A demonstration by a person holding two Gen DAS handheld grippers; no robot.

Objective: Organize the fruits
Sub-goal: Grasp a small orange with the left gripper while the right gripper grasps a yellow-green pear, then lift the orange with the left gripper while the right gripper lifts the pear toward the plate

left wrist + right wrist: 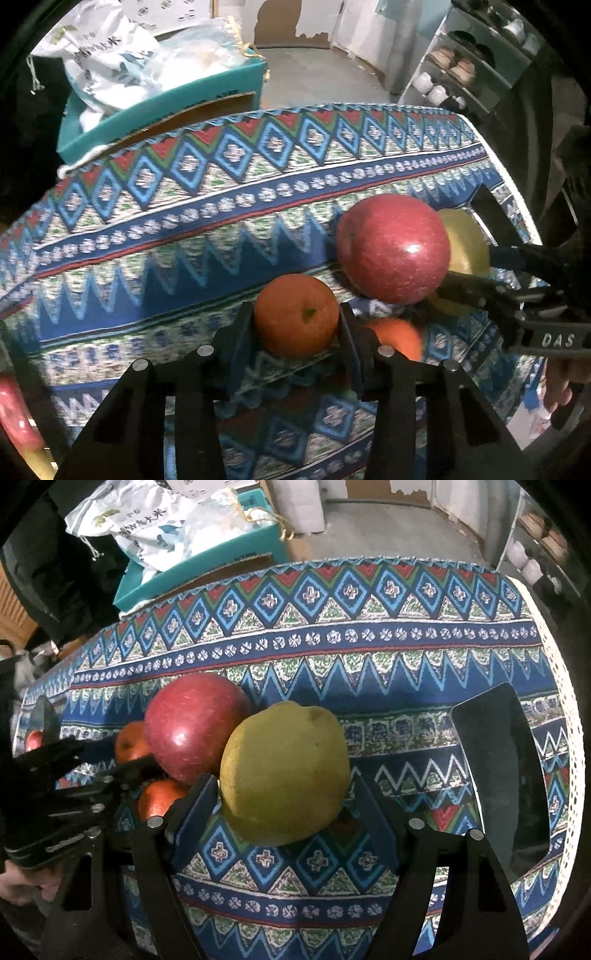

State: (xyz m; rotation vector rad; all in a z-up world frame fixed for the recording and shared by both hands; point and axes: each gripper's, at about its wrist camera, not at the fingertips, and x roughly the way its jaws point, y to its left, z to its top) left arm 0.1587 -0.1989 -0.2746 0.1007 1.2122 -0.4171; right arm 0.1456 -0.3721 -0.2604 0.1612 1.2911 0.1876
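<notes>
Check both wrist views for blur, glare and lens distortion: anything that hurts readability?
Left wrist view: soft motion blur on the tablecloth, a glare spot on the red apple, dark fisheye corners. Right wrist view: sharper, the pear evenly lit, table edges bowed by the lens.

the right gripper has a big yellow pear between its two fingers, and both fingers touch its sides. just left of the left finger sits a red apple, touching the pear. two oranges peek out beside it on the patterned cloth.
</notes>
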